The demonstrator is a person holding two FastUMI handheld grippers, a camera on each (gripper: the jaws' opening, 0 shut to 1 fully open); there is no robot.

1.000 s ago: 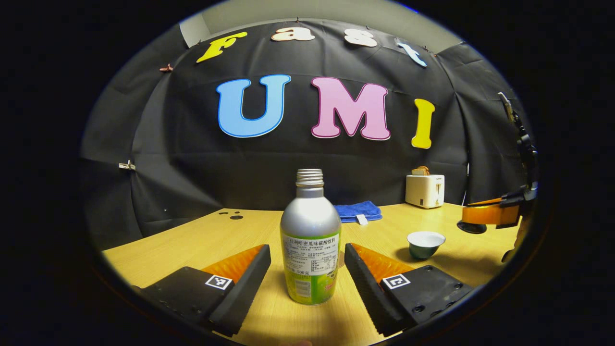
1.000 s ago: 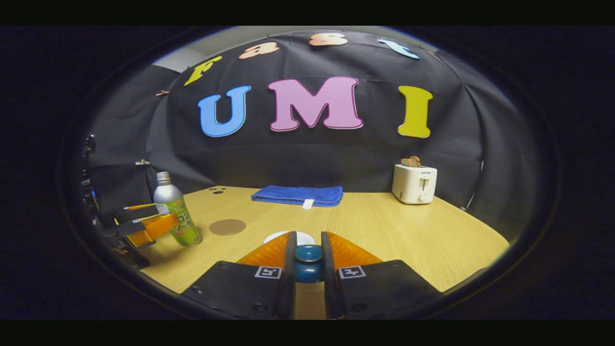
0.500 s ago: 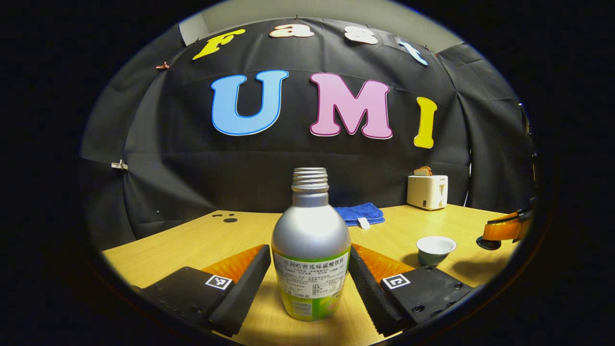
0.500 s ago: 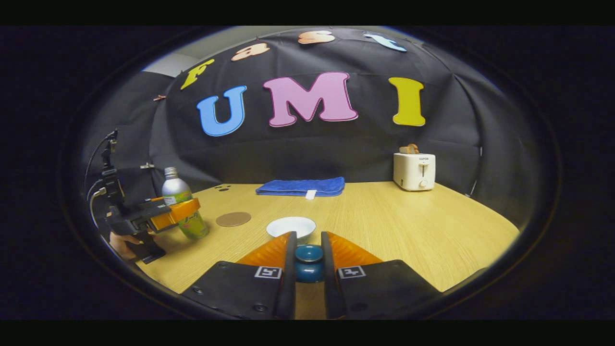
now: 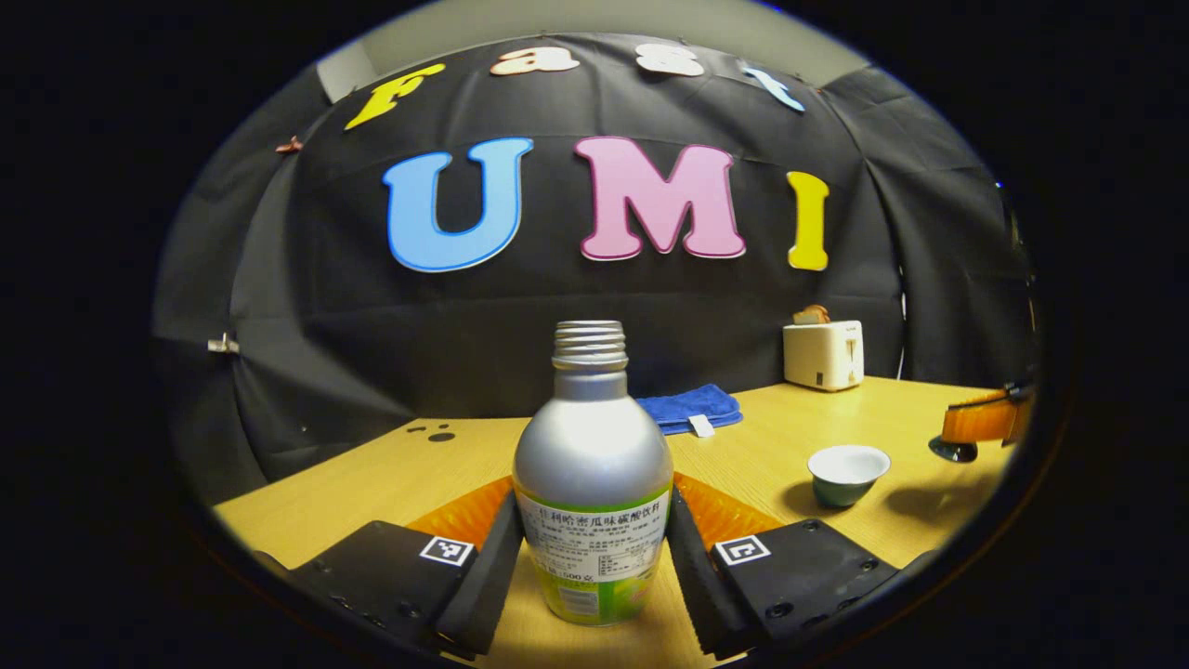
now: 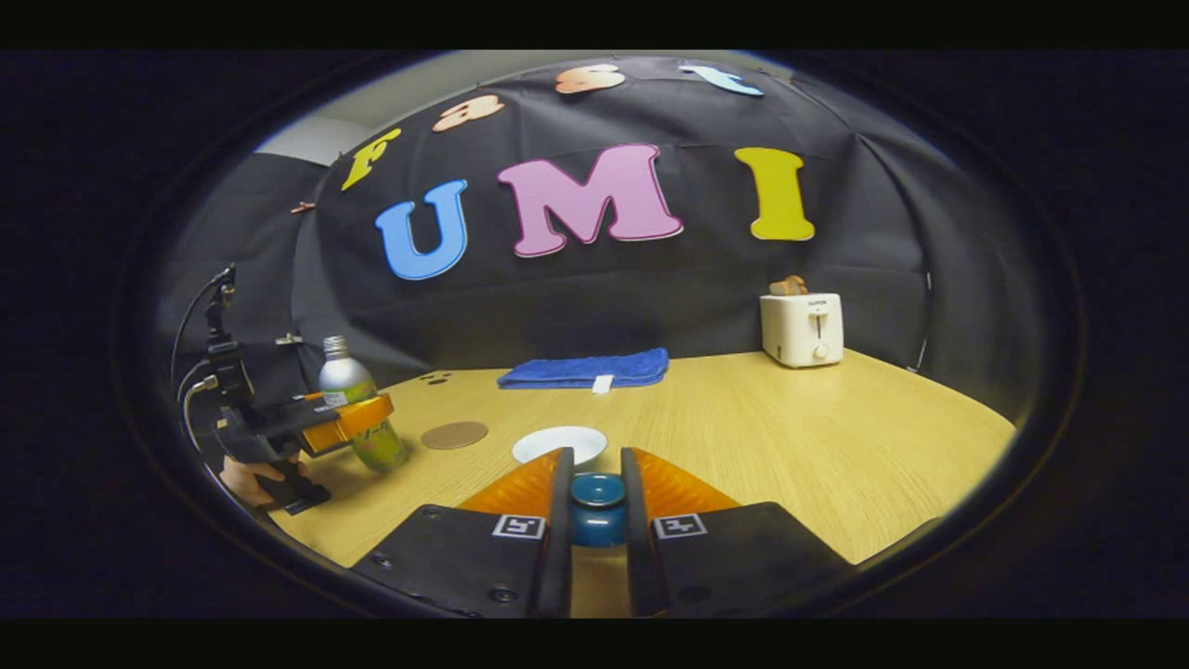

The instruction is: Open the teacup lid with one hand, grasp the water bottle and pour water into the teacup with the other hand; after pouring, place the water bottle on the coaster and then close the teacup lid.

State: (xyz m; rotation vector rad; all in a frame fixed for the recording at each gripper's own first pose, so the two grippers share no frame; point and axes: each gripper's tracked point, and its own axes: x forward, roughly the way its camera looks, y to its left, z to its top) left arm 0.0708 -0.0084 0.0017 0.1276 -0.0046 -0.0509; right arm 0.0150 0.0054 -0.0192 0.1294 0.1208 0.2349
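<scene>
The left hand-held gripper (image 5: 592, 567) has closed onto the silver, green-labelled metal water bottle (image 5: 593, 483). The right hand-held gripper (image 6: 594, 520) stays clamped on the blue teacup lid (image 6: 596, 509), held clear of the open white-lined teacup (image 5: 847, 474). Pouring can begin.

**Bottle clamped between the left gripper's fingers**

The left gripper (image 5: 592, 557) presses its two fingers against both sides of the water bottle (image 5: 593, 483), which stands upright on the wooden table (image 5: 372, 469), cap off, threaded neck bare. To the right of the bottle sits the open teacup (image 5: 846, 472), well apart from it. Farther right of the bottle, the right gripper (image 5: 985, 423) holds the lid (image 5: 951, 450) above the table. Behind the bottle lies a blue towel (image 5: 689, 408); a white toaster (image 5: 822, 353) stands beyond the cup.
</scene>
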